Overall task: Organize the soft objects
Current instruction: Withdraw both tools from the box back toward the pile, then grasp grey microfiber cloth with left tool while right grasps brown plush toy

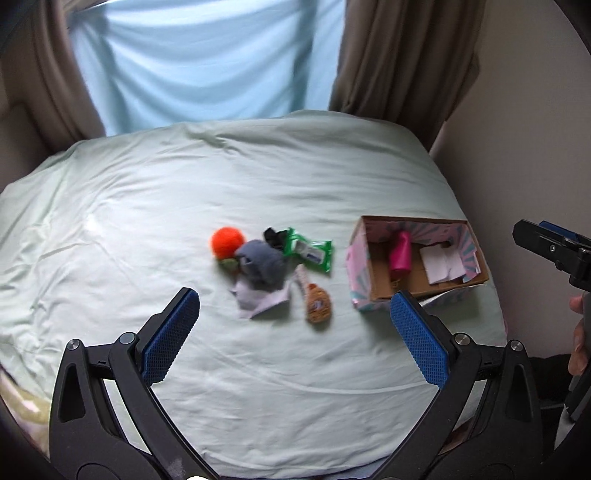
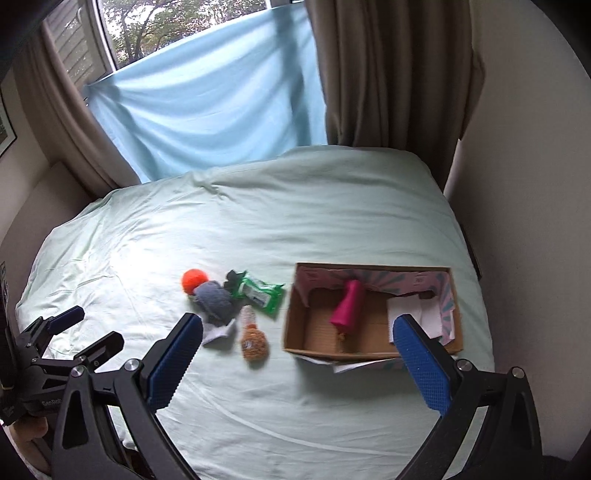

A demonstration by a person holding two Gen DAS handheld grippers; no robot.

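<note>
I see a pale green bed [image 1: 258,184] filling both views, and I use the cardboard box [image 1: 376,284] on it as my landmark. The box is open-topped, patterned pink and teal outside, with a pink bottle-like item [image 1: 400,254] and white folded paper [image 1: 441,264] inside. Left of the box lies the clump of soft things: a grey wad [image 1: 260,264] over a pale cloth [image 1: 258,301], an orange fuzzy ball [image 1: 227,242] farthest from the box, a green wipes packet [image 1: 308,253] nearest it, and a brown tufted piece [image 1: 317,306] just in front.

My left gripper [image 1: 295,321] hangs wide open above the bed, holding nothing; my right gripper [image 2: 297,345] likewise.

Only the right wrist view shows the window with trees [image 2: 166,22]; only the left shows fingers [image 1: 578,332] at the right edge.
</note>
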